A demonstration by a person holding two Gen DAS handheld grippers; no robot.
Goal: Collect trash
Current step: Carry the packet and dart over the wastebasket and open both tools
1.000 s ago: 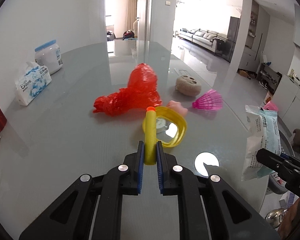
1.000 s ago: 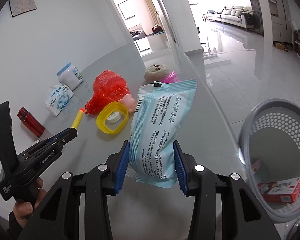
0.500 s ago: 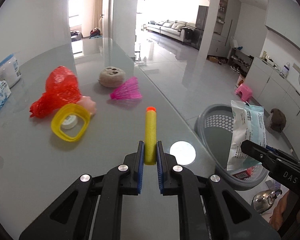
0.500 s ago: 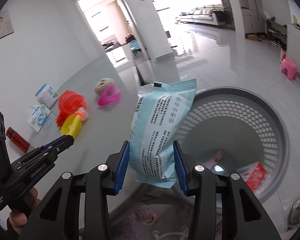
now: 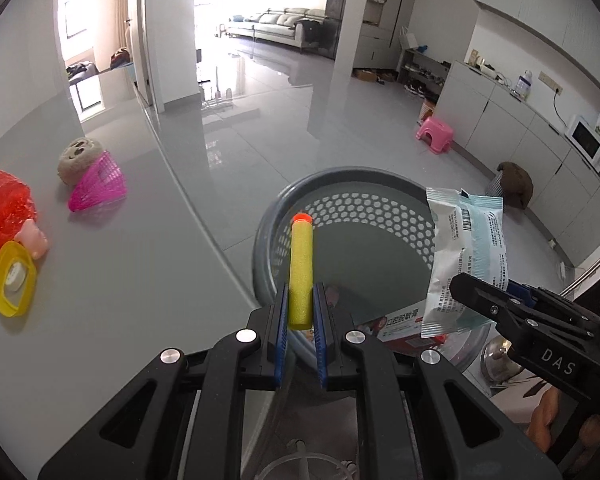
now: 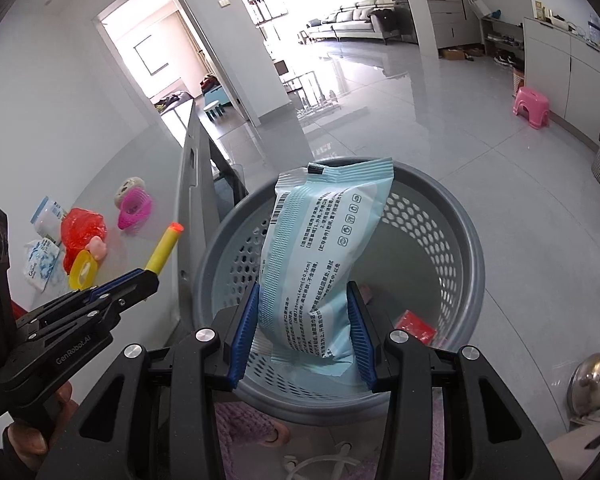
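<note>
Both grippers have swung off the table to the basket (image 6: 452,216): the left gripper (image 5: 300,312) stays pinched tight on the dart (image 5: 301,272) near the rim, the right gripper (image 6: 302,320) clamps the packet (image 6: 320,248) over the opening. Dropping looks next.

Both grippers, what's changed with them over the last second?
Both swung from over the table to the grey basket. The left gripper still clamps the yellow foam dart, the right gripper the blue packet. Nothing released; table items unmoved.
</note>
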